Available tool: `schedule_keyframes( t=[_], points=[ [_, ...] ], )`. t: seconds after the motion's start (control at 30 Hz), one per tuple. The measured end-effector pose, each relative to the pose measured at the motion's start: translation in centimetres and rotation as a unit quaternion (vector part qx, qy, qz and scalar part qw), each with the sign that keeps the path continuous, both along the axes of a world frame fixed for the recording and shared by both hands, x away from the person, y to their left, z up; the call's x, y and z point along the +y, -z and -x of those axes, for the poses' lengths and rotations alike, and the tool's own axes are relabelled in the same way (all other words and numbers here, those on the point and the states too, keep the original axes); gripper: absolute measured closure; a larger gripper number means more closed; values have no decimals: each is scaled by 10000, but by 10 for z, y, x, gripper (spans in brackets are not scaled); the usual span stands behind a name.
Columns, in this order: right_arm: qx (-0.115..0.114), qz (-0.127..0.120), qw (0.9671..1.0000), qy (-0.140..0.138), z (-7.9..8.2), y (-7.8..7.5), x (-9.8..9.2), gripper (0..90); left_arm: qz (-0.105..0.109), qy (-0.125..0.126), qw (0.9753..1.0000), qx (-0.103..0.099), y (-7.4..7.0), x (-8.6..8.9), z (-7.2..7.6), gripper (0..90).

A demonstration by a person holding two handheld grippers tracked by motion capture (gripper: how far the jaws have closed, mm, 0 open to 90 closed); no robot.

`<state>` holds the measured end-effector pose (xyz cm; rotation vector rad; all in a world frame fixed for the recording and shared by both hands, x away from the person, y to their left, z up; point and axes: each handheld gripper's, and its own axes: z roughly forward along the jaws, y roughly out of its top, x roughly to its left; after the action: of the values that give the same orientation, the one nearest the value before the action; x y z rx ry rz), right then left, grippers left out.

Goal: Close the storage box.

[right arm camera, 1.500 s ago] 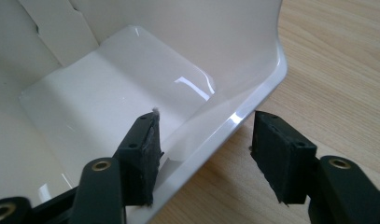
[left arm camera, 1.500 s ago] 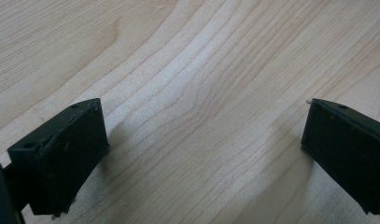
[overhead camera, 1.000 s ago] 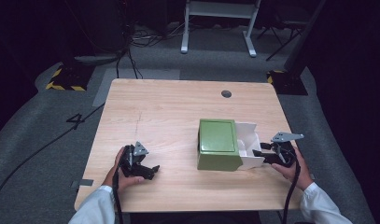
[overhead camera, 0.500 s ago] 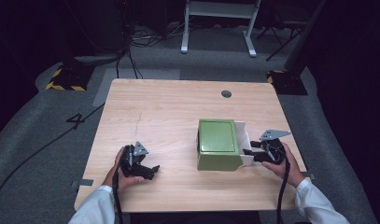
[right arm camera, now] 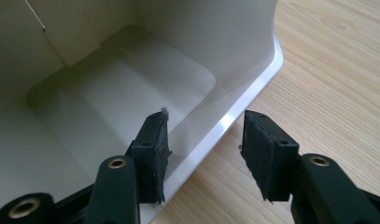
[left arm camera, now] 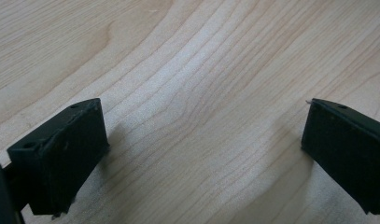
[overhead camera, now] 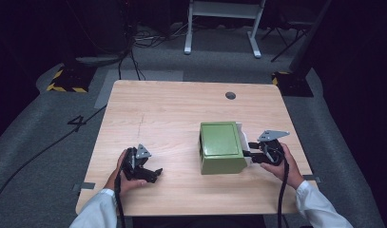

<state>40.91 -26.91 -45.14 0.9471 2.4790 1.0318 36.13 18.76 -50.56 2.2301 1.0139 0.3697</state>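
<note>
Since a second ago, I'm bringing my right gripper (right arm camera: 204, 154) onto the white drawer (right arm camera: 131, 98) jutting right of the green box (overhead camera: 220, 146); jaws part-open, straddling its rim, gripping nothing yet. Next: clamp, probably push in. Left gripper (overhead camera: 142, 166) idling wide open, empty, well left of the box.
</note>
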Motion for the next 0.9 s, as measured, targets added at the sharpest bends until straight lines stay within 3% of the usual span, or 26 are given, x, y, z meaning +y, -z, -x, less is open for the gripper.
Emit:
schedule_keyframes(
  t=[0.5, 0.6, 0.73, 0.9],
  points=[
    [93, 40, 9997, -236, -1, 0, 18, 476, 1, -1, 10000, 2, 0, 0, 0, 5],
    [96, -34, 9993, -372, -2, -1, 15, 432, 13, -8, 10000, 10, 0, 0, 0, 5],
    [-33, 156, 9987, -483, -2, -2, 17, 351, 0, 1, 10000, 1, 0, 0, 0, 5],
    [-129, 271, 9982, -523, -1, -5, 17, 326, 16, 11, 10000, 11, 0, 0, 0, 4]
  ],
)
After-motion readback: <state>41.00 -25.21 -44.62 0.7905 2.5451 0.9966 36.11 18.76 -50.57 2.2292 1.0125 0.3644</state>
